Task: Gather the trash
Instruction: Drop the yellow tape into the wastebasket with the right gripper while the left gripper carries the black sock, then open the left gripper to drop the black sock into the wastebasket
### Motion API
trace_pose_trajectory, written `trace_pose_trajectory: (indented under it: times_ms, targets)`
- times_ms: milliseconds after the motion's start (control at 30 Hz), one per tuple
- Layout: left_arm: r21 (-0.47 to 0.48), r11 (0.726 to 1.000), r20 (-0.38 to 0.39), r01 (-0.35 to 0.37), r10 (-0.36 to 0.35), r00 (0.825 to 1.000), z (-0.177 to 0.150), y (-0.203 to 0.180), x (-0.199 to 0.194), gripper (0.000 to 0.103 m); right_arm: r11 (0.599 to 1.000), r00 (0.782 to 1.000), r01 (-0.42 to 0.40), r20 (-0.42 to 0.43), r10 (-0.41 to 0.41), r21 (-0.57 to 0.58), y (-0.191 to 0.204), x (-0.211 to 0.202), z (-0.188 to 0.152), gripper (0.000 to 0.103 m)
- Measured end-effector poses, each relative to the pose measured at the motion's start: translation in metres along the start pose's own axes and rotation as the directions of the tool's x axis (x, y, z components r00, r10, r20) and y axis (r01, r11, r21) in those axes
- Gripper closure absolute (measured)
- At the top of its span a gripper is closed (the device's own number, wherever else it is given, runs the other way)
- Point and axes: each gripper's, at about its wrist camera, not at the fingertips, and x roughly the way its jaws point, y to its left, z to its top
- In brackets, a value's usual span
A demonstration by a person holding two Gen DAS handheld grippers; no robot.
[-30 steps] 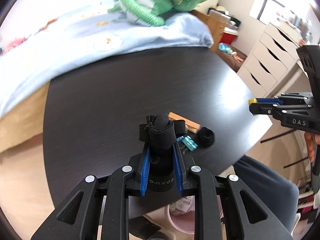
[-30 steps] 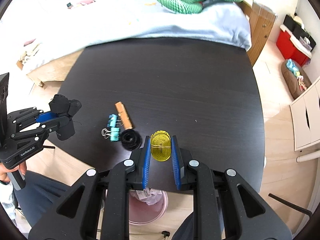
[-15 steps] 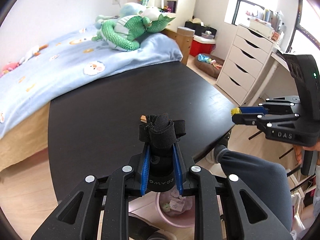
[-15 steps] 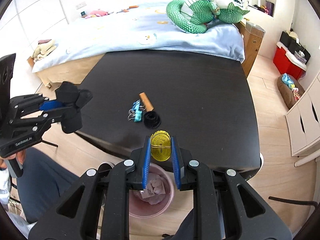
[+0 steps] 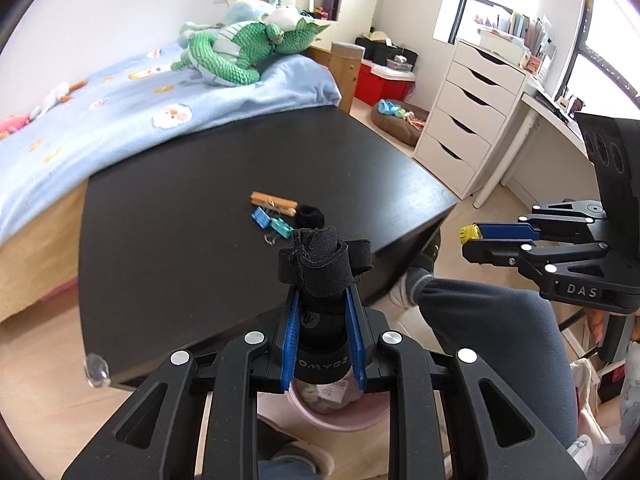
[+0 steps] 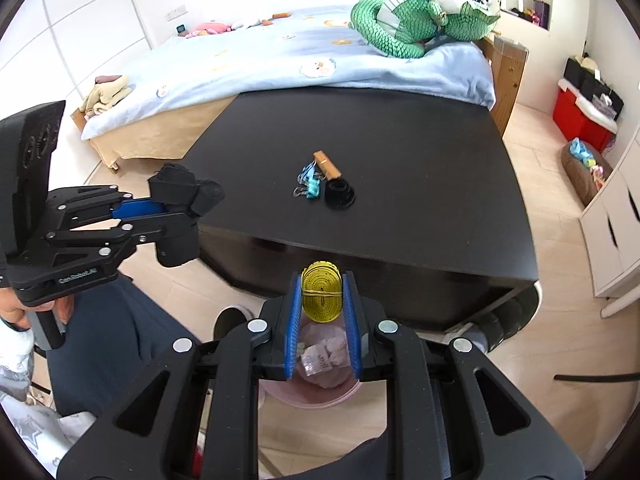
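My left gripper [image 5: 320, 300] is shut on a black rolled strap bundle [image 5: 320, 264], held off the near edge of the black table [image 5: 180, 216], above a pink trash bin [image 5: 332, 412]. My right gripper [image 6: 322, 292] is shut on a yellow rolled tape measure [image 6: 321, 292], also above the pink bin [image 6: 320, 384]. On the table lie a wooden clothespin [image 6: 327, 163], blue binder clips [image 6: 309, 182] and a black hair tie [image 6: 339, 196]. The left gripper [image 6: 180, 200] also shows in the right wrist view, the right gripper [image 5: 472, 236] in the left wrist view.
A bed with a blue blanket [image 6: 280, 60] and a green plush dragon [image 6: 408, 24] stands behind the table. A white drawer unit [image 5: 476, 120] stands to the right. My legs in dark trousers [image 5: 492, 344] are beside the bin.
Both grippers pulled back and lifted from the table edge, still holding the strap bundle and the tape measure. The bin below has come more into view.
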Motion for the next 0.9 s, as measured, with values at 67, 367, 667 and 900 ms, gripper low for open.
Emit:
trace_pose_trajectory:
  times_ms: [67,367,667,900]
  targets:
    - [-0.005,1.0,-0.005,0.007,-0.007,1.0,-0.005,-0.002,0.001,0.081,1.0,1.0,-0.003,-0.007,0.003,-0.001,0.003,-0.001,-0.007,0.083]
    - [0.01,1.0,0.005,0.022,-0.022,1.0,-0.015,-0.009,-0.009,0.081,0.999,0.998,-0.045,-0.036,0.045,-0.006,0.012,0.005,-0.019,0.083]
    - [0.004,1.0,0.013,0.027,-0.027,1.0,-0.015,-0.006,-0.015,0.081,0.997,0.997,-0.072,-0.028,0.071,-0.02,0.016,0.006,-0.015,0.083]
    - [0.006,0.999,0.012,0.033,-0.033,0.999,-0.015,-0.005,-0.017,0.081,0.997,0.997,-0.073,-0.01,0.072,-0.013,0.014,0.005,-0.016,0.033]
